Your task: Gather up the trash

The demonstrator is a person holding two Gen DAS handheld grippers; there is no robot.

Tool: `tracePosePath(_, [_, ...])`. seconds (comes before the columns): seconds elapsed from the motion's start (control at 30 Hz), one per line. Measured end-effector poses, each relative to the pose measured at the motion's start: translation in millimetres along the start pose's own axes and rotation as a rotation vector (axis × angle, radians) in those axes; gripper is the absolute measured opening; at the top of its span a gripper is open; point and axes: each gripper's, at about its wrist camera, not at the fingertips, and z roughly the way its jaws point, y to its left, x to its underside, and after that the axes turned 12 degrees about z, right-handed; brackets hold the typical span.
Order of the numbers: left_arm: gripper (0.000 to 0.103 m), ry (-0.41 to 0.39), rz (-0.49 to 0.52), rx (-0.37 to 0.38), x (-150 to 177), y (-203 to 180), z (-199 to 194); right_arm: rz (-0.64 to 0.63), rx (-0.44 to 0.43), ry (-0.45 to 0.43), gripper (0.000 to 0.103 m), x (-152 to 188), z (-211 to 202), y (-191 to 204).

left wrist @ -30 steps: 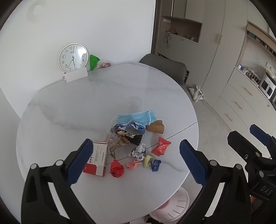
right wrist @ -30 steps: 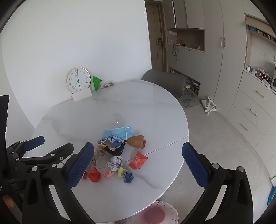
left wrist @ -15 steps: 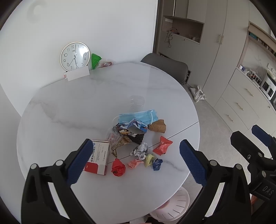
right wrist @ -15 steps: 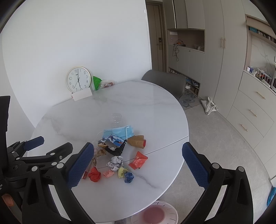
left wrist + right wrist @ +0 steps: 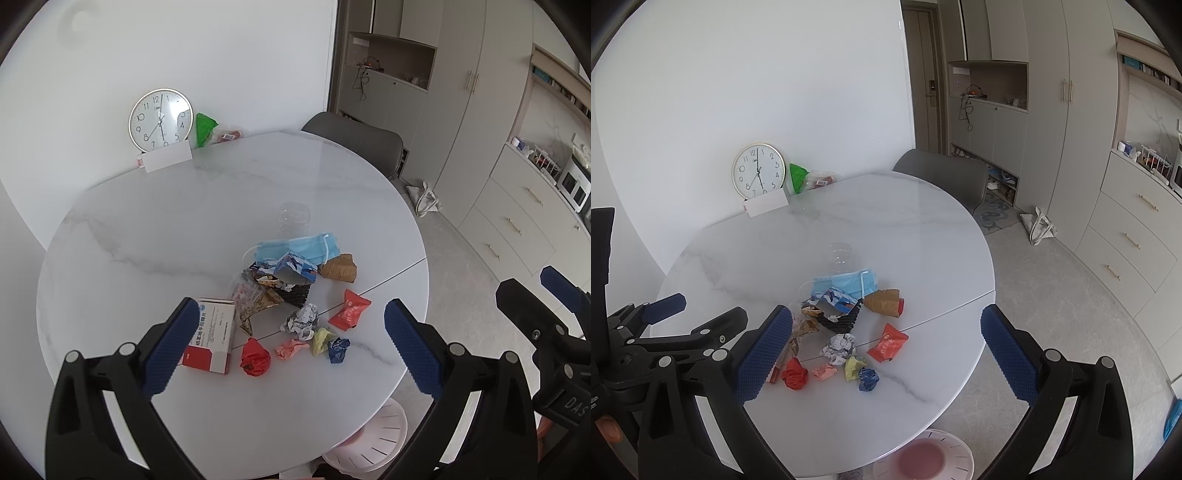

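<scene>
Pre-grasp approach step – left gripper (image 5: 286, 332) and right gripper (image 5: 881, 341) both hover spread wide and empty above the round white marble table (image 5: 147, 229). The trash pile – blue face mask (image 5: 297, 249), red-and-white carton (image 5: 212, 338), crumpled red paper ball (image 5: 255, 357), red snack wrapper (image 5: 349, 309) – sits loose near the table's 6 o'clock edge. Next, probably, 1 gripper drops onto a near piece and carries it to the pink round bin (image 5: 923, 456) on the floor, below that edge.
</scene>
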Motion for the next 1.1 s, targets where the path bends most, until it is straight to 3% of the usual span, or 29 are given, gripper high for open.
tracePosePath(1.1, [0.096, 0.023, 0.002, -0.001, -2.4, 3.6, 7.1, -0.002, 0.003, 0.01, 0.101, 1.5, 0.5, 2.2])
